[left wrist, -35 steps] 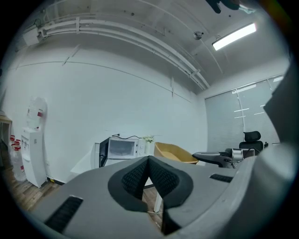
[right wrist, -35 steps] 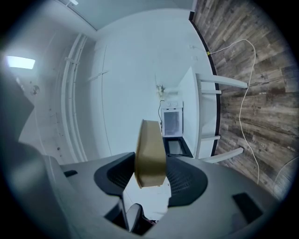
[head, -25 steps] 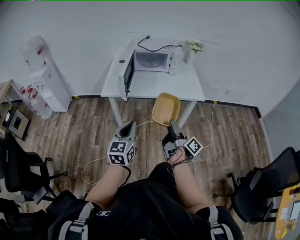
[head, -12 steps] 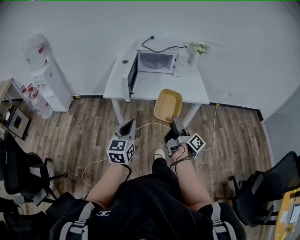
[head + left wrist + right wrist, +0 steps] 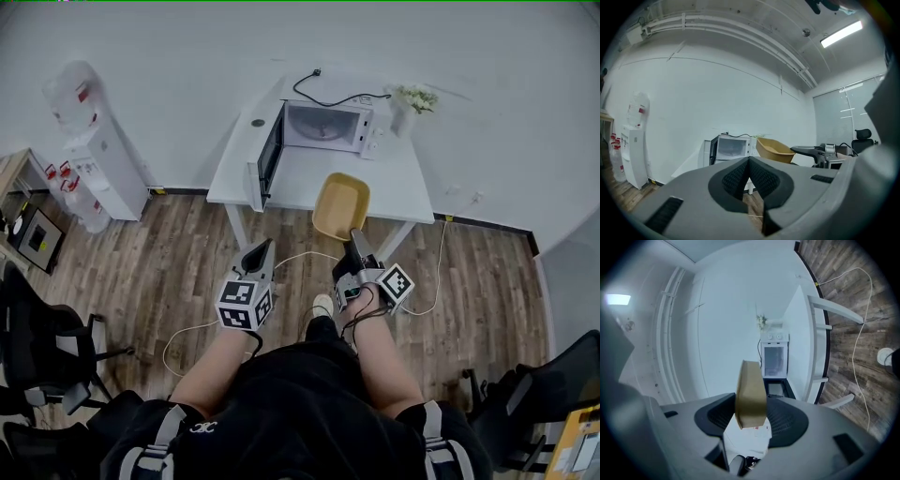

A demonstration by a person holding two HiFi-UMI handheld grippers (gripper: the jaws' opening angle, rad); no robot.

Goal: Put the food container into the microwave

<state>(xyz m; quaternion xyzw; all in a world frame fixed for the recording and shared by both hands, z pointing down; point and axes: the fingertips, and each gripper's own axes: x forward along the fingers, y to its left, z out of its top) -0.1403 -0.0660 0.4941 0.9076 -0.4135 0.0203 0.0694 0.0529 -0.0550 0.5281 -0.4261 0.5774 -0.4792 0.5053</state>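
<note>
My right gripper (image 5: pixel 356 238) is shut on the near rim of a tan food container (image 5: pixel 340 204), holding it in the air over the white table's front edge. In the right gripper view the container (image 5: pixel 750 393) shows edge-on between the jaws. The white microwave (image 5: pixel 323 126) stands at the back of the table (image 5: pixel 309 178) with its door (image 5: pixel 269 153) swung open to the left and its cavity showing. My left gripper (image 5: pixel 256 256) is shut and holds nothing, over the wooden floor left of the container. The left gripper view shows the microwave (image 5: pixel 731 147) and the container (image 5: pixel 773 150) ahead.
A black cable (image 5: pixel 333 97) lies on top of the microwave. A small vase of flowers (image 5: pixel 409 105) stands to its right. A water dispenser (image 5: pixel 98 155) is against the wall at left. Black office chairs (image 5: pixel 42 342) stand at both sides, and a white cord (image 5: pixel 427 298) runs across the floor.
The person has stepped closer to the table, so the microwave and table look larger and nearer. The right gripper still carries the container towards the table; the left gripper stays shut beside it.
</note>
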